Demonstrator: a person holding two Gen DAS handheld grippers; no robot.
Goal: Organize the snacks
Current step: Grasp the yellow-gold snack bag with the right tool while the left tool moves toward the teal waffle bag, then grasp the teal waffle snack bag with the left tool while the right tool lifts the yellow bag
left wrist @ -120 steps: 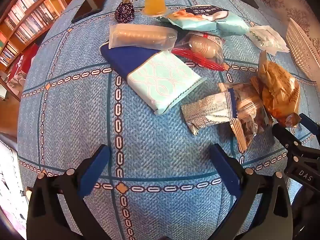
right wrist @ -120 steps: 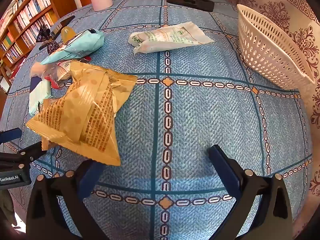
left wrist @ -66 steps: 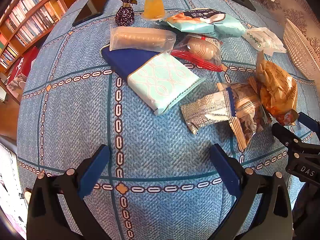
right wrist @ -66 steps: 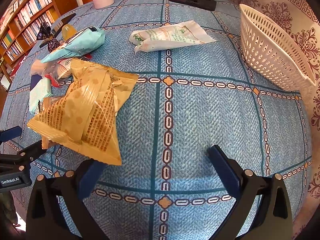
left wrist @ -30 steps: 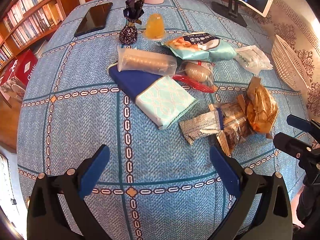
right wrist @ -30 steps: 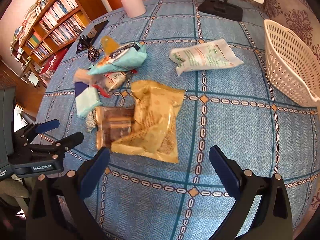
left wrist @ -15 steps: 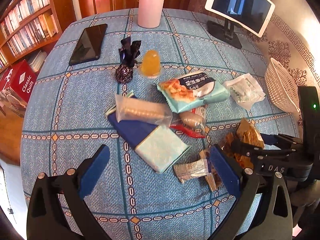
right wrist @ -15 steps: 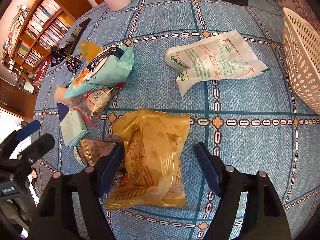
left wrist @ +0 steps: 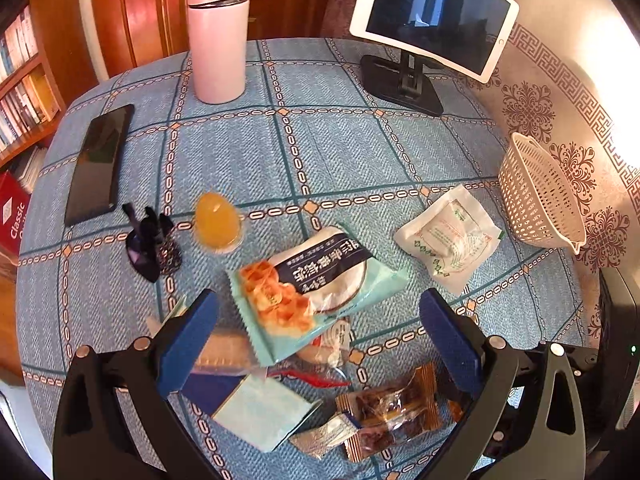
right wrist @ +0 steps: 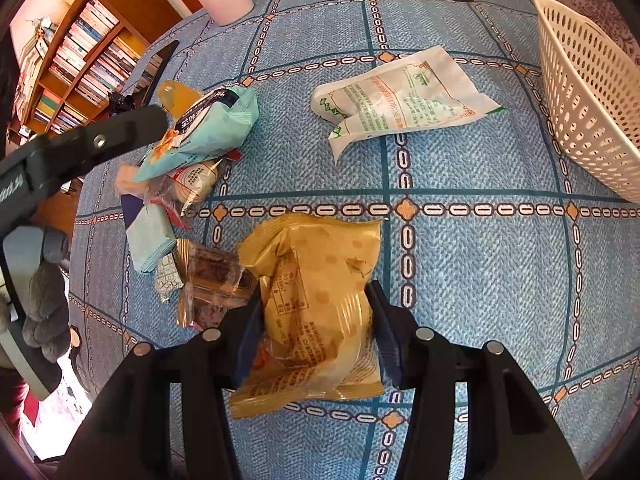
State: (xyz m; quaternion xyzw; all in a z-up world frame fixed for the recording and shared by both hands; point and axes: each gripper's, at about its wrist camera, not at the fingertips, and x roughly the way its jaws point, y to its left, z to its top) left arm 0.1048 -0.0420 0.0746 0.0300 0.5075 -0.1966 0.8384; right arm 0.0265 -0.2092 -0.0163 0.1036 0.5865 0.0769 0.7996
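Left wrist view first: left gripper [left wrist: 318, 338] hanging over the snack pile with its blue pads spread wide apart and nothing between them. Straight under it, a teal snack bag [left wrist: 316, 286] lying on top of a small round wrapped snack [left wrist: 326, 346]. Nearer still, a pale teal packet [left wrist: 262, 414] and a clear-wrapped brown snack [left wrist: 390, 408]. Off to the right, a white sachet [left wrist: 450, 234] just beside the white basket [left wrist: 536, 196], which sits at the right edge of the blue checked tablecloth [left wrist: 344, 152]. Further left, an orange jelly cup [left wrist: 216, 220] and a dark wrapped candy [left wrist: 154, 242]. Far side of the table: pink tumbler [left wrist: 218, 32], tablet on a stand [left wrist: 434, 16], black phone [left wrist: 100, 158] on the left.

Right wrist view: right gripper [right wrist: 314, 338] closing in on the yellow snack bag [right wrist: 316, 300] — pads already against both sides of the bag, which is lying on the cloth near the middle. Brown snack touching its left edge, rest of the pile further left and beyond. White sachet lying far of it, basket up at the far right — well apart from the bag.
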